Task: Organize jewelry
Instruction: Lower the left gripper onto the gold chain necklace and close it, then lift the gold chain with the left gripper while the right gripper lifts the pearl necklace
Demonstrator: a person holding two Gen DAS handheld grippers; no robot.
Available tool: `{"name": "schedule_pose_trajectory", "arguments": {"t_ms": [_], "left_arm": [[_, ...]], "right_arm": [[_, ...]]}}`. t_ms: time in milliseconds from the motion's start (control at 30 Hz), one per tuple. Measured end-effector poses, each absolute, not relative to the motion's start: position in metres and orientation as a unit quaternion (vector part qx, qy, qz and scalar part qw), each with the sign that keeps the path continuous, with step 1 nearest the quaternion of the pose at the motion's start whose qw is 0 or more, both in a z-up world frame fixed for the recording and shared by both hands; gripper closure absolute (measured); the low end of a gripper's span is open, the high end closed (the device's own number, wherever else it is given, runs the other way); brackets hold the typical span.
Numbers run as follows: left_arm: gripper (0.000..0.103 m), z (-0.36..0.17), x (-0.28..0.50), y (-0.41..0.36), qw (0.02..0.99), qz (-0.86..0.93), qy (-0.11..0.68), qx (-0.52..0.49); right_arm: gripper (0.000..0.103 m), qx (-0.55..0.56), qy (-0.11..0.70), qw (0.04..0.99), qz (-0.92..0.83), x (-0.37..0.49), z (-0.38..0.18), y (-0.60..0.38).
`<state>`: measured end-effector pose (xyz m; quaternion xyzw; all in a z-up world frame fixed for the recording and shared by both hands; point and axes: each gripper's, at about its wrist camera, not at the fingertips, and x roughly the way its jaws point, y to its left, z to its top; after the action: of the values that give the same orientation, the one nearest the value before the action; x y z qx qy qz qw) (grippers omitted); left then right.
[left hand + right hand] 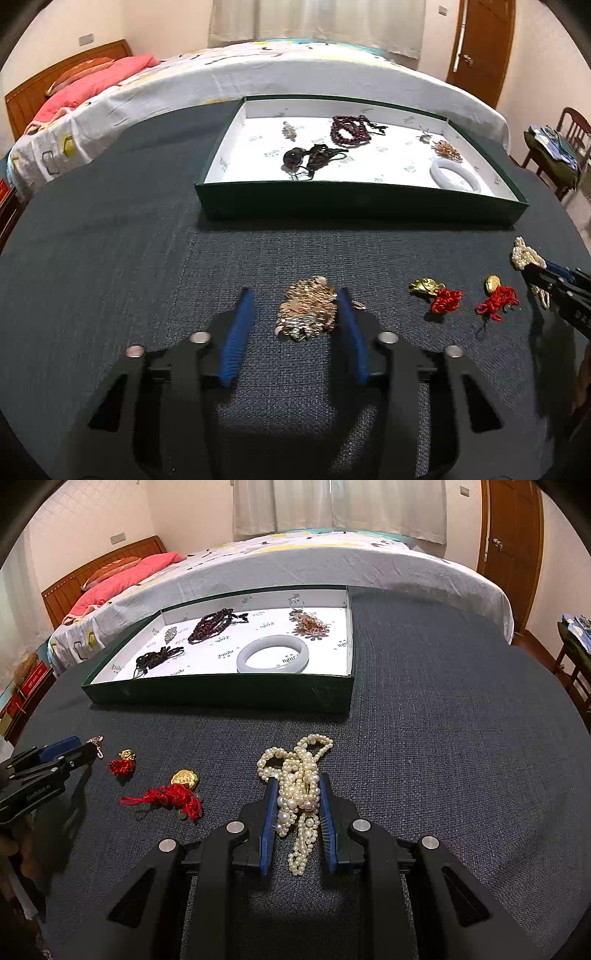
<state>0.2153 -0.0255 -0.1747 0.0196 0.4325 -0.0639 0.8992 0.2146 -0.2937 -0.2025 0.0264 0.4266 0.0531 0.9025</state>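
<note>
A green tray (pixel 354 210) with a white floor holds a dark red bead bracelet (pixel 349 131), a dark cord pendant (pixel 310 158), a white bangle (pixel 456 175) and small ornaments. My left gripper (pixel 293 299) is open around a gold sequin ornament (pixel 306 314) lying on the dark cloth; its right finger touches it. My right gripper (pixel 297 784) has closed in on a heap of pearl necklaces (pixel 299 790), and both pads touch the pearls, which rest on the cloth. Two gold charms with red cords (pixel 437 293) (pixel 495 295) lie between the grippers.
The tray also shows in the right wrist view (pixel 221 696), with the bangle (pixel 273 655) near its front. A bed (pixel 258 74) stands behind the table. A wooden chair (pixel 561 147) stands at the right. A door (pixel 480 44) is at the back right.
</note>
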Motion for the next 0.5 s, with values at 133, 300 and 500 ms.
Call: {"name": "schedule_pose_trajectory", "arguments": {"t_ms": [133, 300, 500], "left_arm": [[0.081, -0.1739, 0.2133, -0.0299, 0.898, -0.078, 0.433, 0.027], [0.088, -0.1737, 0.2113, -0.0289, 0.897, -0.081, 0.433, 0.025], [0.089, -0.1731, 0.2094, -0.0268, 0.897, -0.081, 0.435, 0.022]], "right_arm": [[0.081, 0.026, 0.427, 0.903, 0.053, 0.2146, -0.2026, -0.2936], [0.081, 0.027, 0.427, 0.903, 0.053, 0.2145, -0.2028, -0.2938], [0.081, 0.033, 0.426, 0.903, 0.054, 0.2143, -0.2026, -0.295]]}}
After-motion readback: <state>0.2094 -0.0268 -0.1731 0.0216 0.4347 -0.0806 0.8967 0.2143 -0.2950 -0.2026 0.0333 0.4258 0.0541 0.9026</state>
